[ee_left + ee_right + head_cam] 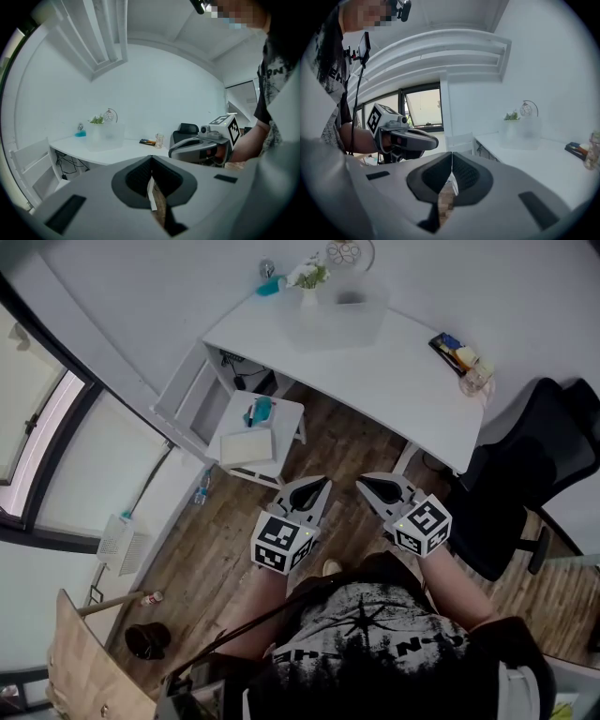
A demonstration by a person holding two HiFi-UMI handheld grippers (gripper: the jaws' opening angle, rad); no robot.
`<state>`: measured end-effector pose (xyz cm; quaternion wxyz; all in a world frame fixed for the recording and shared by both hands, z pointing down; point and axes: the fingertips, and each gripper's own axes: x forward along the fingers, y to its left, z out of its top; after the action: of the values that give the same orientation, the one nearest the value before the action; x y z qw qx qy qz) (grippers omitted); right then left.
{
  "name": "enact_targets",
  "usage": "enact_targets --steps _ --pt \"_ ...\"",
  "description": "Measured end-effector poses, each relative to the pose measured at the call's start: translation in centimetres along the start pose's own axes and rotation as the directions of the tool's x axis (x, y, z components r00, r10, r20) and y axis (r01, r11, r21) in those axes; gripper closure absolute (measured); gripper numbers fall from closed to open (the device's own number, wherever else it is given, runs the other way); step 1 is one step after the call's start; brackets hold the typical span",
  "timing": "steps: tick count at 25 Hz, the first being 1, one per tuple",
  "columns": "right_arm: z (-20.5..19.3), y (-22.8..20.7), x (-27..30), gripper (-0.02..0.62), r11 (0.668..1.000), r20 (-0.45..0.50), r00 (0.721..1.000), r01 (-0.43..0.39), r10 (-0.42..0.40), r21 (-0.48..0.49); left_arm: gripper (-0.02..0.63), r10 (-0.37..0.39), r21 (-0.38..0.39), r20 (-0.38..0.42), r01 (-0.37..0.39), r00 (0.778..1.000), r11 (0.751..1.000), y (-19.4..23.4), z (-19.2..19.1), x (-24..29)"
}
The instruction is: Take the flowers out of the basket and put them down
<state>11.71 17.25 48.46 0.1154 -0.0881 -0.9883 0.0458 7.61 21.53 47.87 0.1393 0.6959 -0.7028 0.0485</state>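
Note:
A translucent white basket (339, 311) stands at the back of the white desk (394, 381), with small white flowers (307, 275) showing at its left end. Both grippers hang over the wooden floor, well short of the desk. My left gripper (319, 486) and right gripper (367, 486) point side by side toward it, each shut and holding nothing. In the left gripper view the shut left gripper (151, 161) points at the basket (107, 136) and flowers (97, 120). The right gripper view has the right gripper (452, 159) below, with the basket (521, 132) far off to the right.
A black office chair (525, 484) stands to the right of the desk. A small white side table (258, 437) with a book on it sits under the desk's left end. A glass (476, 379) and small items (452, 350) lie at the desk's right end.

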Motion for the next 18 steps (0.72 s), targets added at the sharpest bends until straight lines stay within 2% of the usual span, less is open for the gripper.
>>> enact_targets --steps 6,12,18 --pt "0.1 -0.9 1.3 0.577 1.000 -0.025 1.000 0.008 -0.008 -0.003 0.595 0.004 -0.005 0.007 -0.004 1.000 1.000 2.2 0.4 0.9" --pt "0.1 -3.7 2.7 0.577 1.000 -0.022 1.000 0.011 -0.011 0.002 0.595 0.002 -0.001 -0.008 -0.002 1.000 1.000 3.8 0.6 3.1" --pt "0.7 -6.9 5.9 0.577 0.999 -0.018 0.999 -0.039 0.039 -0.012 0.595 0.043 0.030 -0.058 -0.042 0.997 0.999 7.0 0.7 5.9"
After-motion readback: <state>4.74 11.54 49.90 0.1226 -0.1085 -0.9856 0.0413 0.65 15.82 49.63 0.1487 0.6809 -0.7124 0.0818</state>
